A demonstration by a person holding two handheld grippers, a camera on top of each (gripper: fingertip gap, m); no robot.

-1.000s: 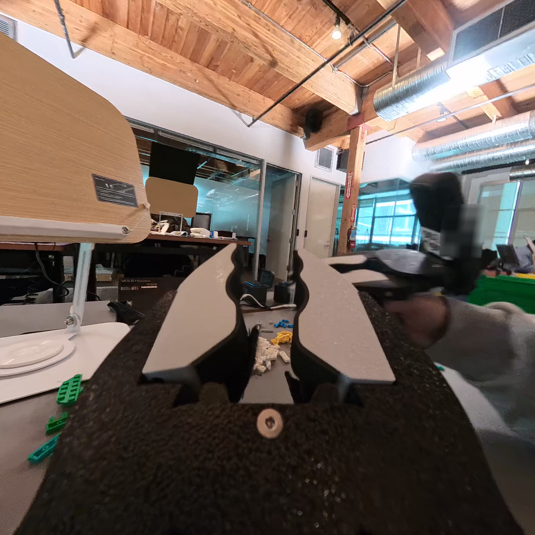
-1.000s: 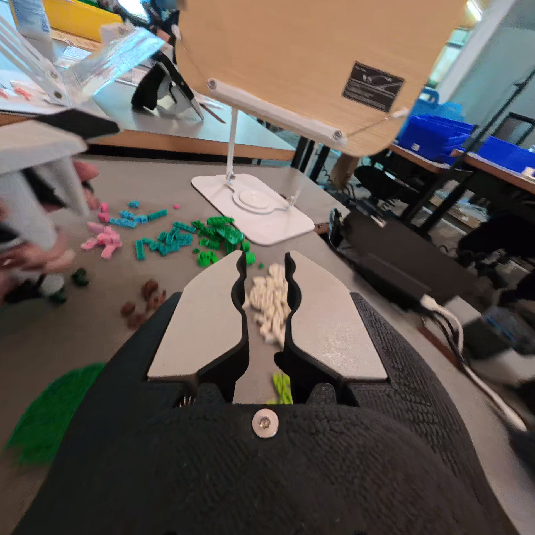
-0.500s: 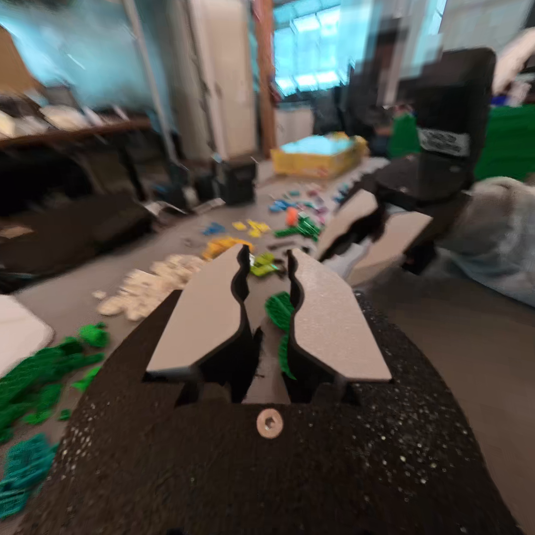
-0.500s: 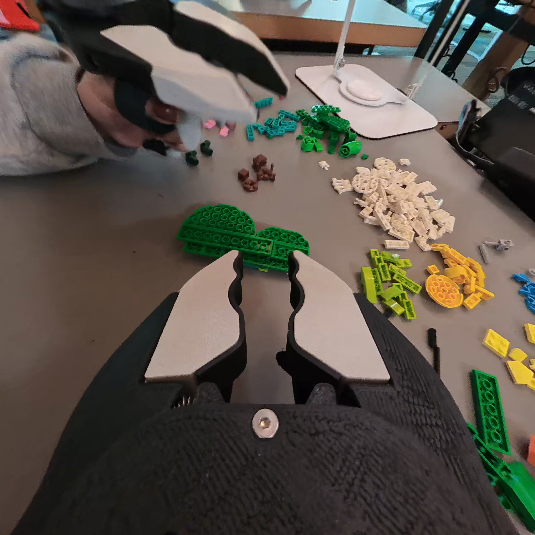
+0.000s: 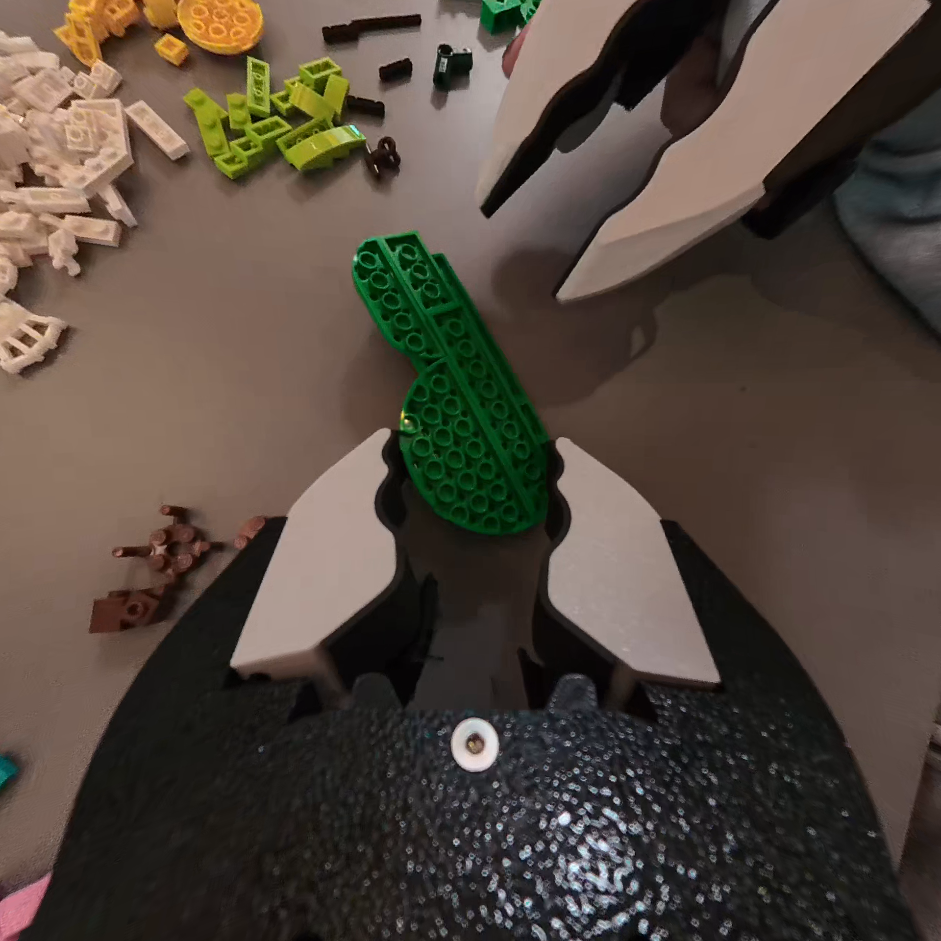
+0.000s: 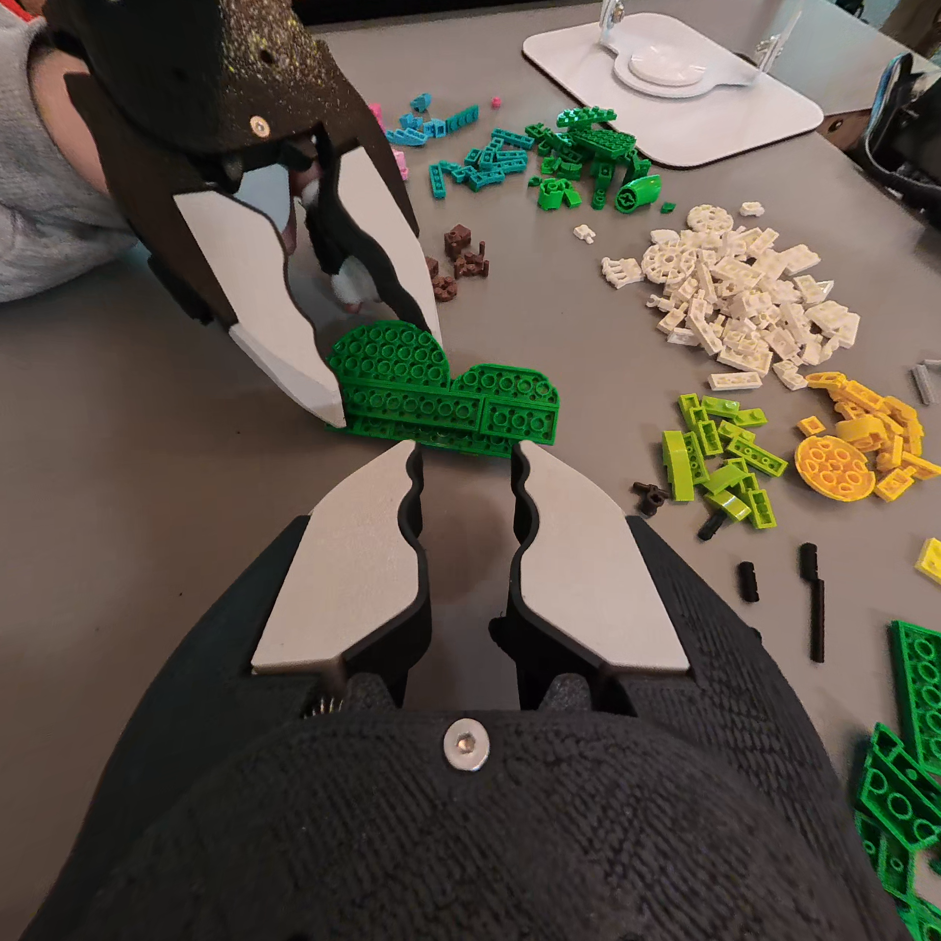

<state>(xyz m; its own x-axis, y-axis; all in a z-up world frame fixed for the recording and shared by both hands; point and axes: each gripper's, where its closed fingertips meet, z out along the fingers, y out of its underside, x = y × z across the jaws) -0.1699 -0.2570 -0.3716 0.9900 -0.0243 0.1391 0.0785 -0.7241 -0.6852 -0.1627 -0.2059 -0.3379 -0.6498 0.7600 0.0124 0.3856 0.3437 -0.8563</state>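
A green plate assembly (image 5: 458, 407) of joined brick plates lies flat on the grey table, hollow underside up; it also shows in the right wrist view (image 6: 458, 407). My left gripper (image 5: 472, 437) is open wide and straddles its rounded end, fingertips close against its two edges. The right wrist view shows the left gripper (image 6: 384, 377) coming down from the upper left over that end. My right gripper (image 6: 463, 445) is open and empty, its tips just short of the assembly's near edge. It shows at the upper right of the left wrist view (image 5: 524, 254).
Loose brick piles lie around: white (image 6: 738, 300), lime (image 6: 723, 458), yellow (image 6: 865, 443), brown (image 6: 458, 259), green (image 6: 590, 153), teal (image 6: 478, 158). Black pins (image 6: 814, 601) and green plates (image 6: 916, 713) lie at the right. A white stand base (image 6: 672, 76) sits at the back.
Both grippers swung down from looking across the room to the table. The left gripper's jaws widened and came round the green assembly. The right gripper moved closer to its near edge.
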